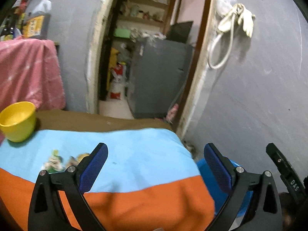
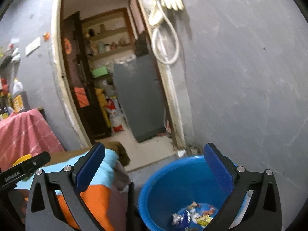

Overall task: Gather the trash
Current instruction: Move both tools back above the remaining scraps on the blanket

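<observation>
Orange-blue tablecloth (image 1: 123,202) before grey wall (image 1: 259,96)

Dim, flat indoor light; brighter through the doorway (image 2: 115,73). Motion blur softens both views. Fisheye bends edges, dark corners.

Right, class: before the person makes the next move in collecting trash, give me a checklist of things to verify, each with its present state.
1. Left gripper empty, fingers apart: ok.
2. Right gripper empty, fingers apart: ok.
3. Blue bucket upright beside the table, mouth unobstructed: ok.
4. Wrappers already at the bucket's bottom: ok.
5. Trash left on the blue and orange cloth: cannot tell; none shows in the visible part.
6. Yellow cup upright at the table's far left: ok.
</observation>
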The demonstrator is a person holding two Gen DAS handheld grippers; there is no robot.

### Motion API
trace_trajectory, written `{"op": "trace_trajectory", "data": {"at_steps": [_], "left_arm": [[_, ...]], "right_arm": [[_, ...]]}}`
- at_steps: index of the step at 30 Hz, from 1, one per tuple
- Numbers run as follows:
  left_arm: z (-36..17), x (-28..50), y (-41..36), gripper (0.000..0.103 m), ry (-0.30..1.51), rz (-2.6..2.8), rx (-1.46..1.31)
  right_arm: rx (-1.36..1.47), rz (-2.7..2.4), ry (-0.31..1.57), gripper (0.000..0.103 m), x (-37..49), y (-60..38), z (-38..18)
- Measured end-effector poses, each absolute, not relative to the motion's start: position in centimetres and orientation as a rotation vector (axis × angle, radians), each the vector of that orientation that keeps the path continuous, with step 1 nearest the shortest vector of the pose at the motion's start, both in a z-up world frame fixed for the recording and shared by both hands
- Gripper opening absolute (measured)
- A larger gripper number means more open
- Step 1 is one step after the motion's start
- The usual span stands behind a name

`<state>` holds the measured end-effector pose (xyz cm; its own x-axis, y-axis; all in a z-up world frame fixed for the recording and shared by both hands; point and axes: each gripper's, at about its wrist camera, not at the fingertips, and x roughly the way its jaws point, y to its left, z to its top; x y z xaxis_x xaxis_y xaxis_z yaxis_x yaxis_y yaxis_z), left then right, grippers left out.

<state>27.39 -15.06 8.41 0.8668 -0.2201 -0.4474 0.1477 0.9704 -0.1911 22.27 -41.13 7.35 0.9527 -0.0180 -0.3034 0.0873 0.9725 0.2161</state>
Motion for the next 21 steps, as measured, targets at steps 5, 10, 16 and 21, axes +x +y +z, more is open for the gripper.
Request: {"op": "trace_trajectory", "data": {"at_steps": [5, 10, 16, 21], "left_arm": [[9.3, 25.7, -12.3, 0.099, 0.406, -0.128, -0.132], [10.2, 24.2, -9.3, 0.099, 0.337, -0.063, -0.123], [11.0, 22.0, -5.6, 0.099, 0.237, 0.013, -0.103], [11.2, 20.9, -3.2, 0.099, 0.185, 0.069, -0.067]], "right_arm": [[0.176, 0.015, 0.196, 0.103, 21.7, -37.9, 8.4], [0.135, 0.083, 0.087, 0.103, 20.7, -34.4, 9.3], [0.096, 0.143, -0.004, 0.103, 20.6, -30.4, 9.8], [0.071, 0.183, -0.044, 0.103, 20.7, -27.5, 9.8]]}}
